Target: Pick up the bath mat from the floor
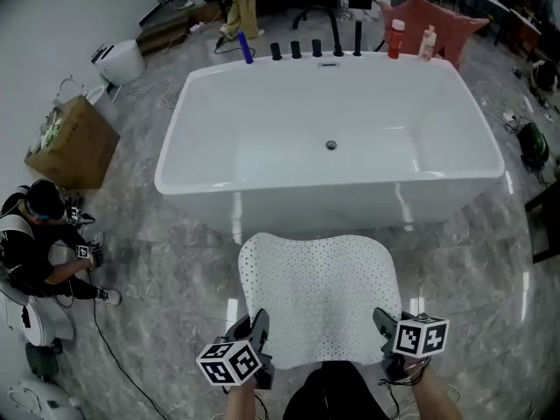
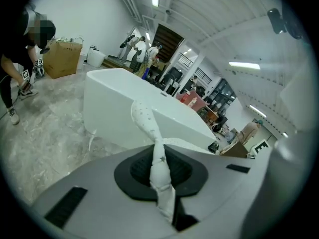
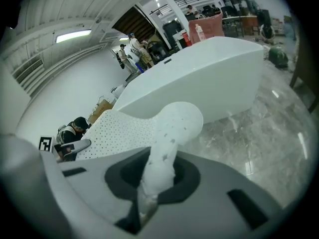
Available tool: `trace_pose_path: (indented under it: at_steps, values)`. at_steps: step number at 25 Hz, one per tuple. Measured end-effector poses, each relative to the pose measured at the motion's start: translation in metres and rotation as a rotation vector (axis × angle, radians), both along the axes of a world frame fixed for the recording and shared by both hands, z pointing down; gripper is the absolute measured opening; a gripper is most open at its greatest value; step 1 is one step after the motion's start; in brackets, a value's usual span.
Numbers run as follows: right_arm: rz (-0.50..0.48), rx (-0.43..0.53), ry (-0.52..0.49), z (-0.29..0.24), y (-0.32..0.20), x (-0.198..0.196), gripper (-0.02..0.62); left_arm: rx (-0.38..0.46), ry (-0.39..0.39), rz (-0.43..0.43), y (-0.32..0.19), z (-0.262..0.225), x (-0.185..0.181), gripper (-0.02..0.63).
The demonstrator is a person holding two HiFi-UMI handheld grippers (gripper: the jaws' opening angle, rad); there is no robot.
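Note:
The white perforated bath mat point(image 1: 319, 291) hangs lifted off the marble floor in front of the bathtub point(image 1: 262, 129), stretched between both grippers. My left gripper point(image 1: 259, 329) is shut on the mat's near left corner, and the pinched edge point(image 2: 158, 168) rises twisted from between its jaws. My right gripper point(image 1: 383, 324) is shut on the near right corner, where a rounded flap of the mat point(image 3: 172, 133) stands up from the jaws. The mat's far edge curls toward the tub wall.
A white freestanding bathtub point(image 3: 209, 68) stands just beyond the mat, with black taps point(image 1: 317, 49) and bottles point(image 1: 396, 38) on its far rim. A person point(image 1: 39, 243) crouches at the left near a cardboard box point(image 1: 74, 143). A cable point(image 1: 114, 357) runs over the floor at left.

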State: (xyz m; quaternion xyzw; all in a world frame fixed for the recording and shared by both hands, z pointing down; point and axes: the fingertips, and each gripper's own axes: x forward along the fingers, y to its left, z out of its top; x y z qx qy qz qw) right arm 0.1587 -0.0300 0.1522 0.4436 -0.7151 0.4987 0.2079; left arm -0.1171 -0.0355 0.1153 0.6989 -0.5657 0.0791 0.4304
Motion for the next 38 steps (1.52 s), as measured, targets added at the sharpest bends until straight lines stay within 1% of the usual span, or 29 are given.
trace_pose_path:
  at_steps: [3,6,10,17,21,24,26,32,38]
  values:
    - [0.019,0.024,-0.003,-0.033,-0.003,0.012,0.028,0.027,-0.006,0.015,-0.006,-0.032,0.006,0.021]
    - [0.018,0.064,0.001,-0.064,-0.006,0.022,0.028,0.056,0.001,0.028,-0.014,-0.062,0.014,0.021]
    - [0.009,0.118,-0.044,-0.099,-0.011,0.027,0.028,0.101,0.016,0.04,-0.023,-0.102,0.026,0.021]
    - [0.017,0.221,-0.043,-0.149,-0.023,0.038,0.029,0.199,-0.008,0.084,-0.033,-0.161,0.037,0.021]
    - [0.025,0.276,-0.043,-0.171,-0.032,0.042,0.029,0.242,-0.01,0.091,-0.043,-0.182,0.042,0.021]
    - [0.03,0.285,-0.056,-0.183,-0.034,0.043,0.029,0.249,-0.005,0.095,-0.045,-0.189,0.046,0.021]
    - [0.031,0.285,-0.05,-0.185,-0.03,0.04,0.029,0.245,-0.004,0.094,-0.041,-0.191,0.04,0.021]
    - [0.074,0.334,-0.025,-0.201,-0.038,0.032,0.029,0.29,0.012,0.145,-0.059,-0.209,0.032,0.021]
    - [0.094,0.374,-0.009,-0.217,-0.035,0.018,0.029,0.31,0.017,0.161,-0.061,-0.222,0.02,0.021]
